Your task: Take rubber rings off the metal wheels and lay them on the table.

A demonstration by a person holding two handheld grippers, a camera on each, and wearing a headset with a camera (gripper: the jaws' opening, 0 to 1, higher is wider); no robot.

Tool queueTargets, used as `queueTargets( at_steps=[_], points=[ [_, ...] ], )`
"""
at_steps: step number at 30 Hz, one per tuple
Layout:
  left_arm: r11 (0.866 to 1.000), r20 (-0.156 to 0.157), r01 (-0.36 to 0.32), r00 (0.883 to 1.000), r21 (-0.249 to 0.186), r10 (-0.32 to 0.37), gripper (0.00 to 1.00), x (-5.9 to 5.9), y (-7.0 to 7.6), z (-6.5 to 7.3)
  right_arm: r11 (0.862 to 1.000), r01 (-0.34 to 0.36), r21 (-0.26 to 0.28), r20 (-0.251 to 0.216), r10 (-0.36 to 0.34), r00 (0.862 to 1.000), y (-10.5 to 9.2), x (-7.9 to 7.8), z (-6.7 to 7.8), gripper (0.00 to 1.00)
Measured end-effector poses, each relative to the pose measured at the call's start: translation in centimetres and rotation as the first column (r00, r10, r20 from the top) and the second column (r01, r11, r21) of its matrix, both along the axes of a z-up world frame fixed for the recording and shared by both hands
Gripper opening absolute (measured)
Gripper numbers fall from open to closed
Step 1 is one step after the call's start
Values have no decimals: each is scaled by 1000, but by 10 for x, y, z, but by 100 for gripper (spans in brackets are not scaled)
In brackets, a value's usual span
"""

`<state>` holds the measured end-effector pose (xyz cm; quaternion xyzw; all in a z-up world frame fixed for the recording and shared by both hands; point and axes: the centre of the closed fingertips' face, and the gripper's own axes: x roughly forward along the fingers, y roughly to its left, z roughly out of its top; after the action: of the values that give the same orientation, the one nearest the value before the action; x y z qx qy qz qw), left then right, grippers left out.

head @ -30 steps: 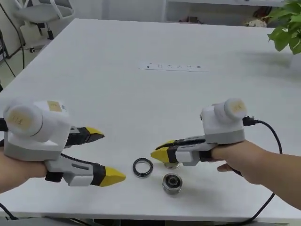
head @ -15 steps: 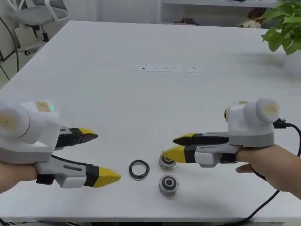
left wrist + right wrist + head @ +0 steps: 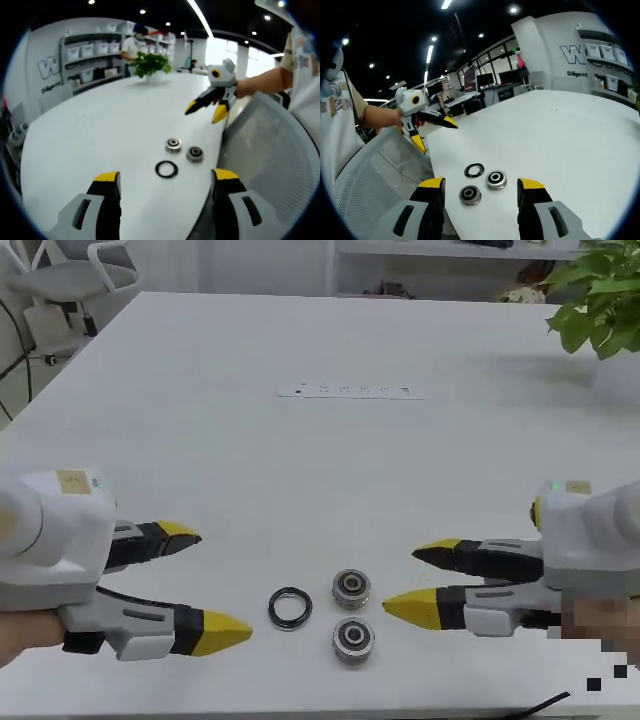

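Flanking the metal wheels (image 3: pixel 351 587) by the bench's (image 3: pixel 300 460) front edge, left gripper (image 3: pixel 220 580) and right gripper (image 3: pixel 405 581) gape empty; the loose rubber ring (image 3: pixel 290 606) looks light, floppy, pinchable across its band.

The left gripper (image 3: pixel 212 582) and right gripper (image 3: pixel 410 580) have white bodies and black, yellow-tipped jaws; the pale sleeve (image 3: pixel 342 97) is perhaps printed.

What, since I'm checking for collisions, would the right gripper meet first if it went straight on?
Probably the far wheel, just ahead of the right gripper; the ring lies beyond. The gripper's height is unclear, so it might pass above.
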<state>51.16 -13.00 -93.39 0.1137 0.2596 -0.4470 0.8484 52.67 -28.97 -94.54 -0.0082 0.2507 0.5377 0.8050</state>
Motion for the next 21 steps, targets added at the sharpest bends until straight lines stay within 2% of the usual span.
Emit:
queueTargets(
  at_steps=[5, 11, 15, 18, 21],
  points=[
    [1000, 6, -6, 1000, -3, 6, 76, -3, 1, 3, 1000, 27, -14, 13, -27, 1000, -15, -5, -2, 63],
    [1000, 16, -19, 1000, -10, 19, 77, -4, 4, 7, 998, 53, -20, 33, -53, 998, -25, -11, 0, 67],
    [999, 19, -31, 999, -16, 31, 78, -5, 7, 10, 998, 53, -30, 45, -52, 998, -26, -16, 1, 69],
    [999, 21, -38, 999, -19, 39, 78, -7, 9, 11, 997, 40, -67, 63, -35, 997, -28, -21, -2, 69],
    [999, 19, -45, 999, -23, 45, 78, -8, 10, 11, 996, 41, -74, 69, -36, 997, -31, -23, -2, 69]
  ],
)
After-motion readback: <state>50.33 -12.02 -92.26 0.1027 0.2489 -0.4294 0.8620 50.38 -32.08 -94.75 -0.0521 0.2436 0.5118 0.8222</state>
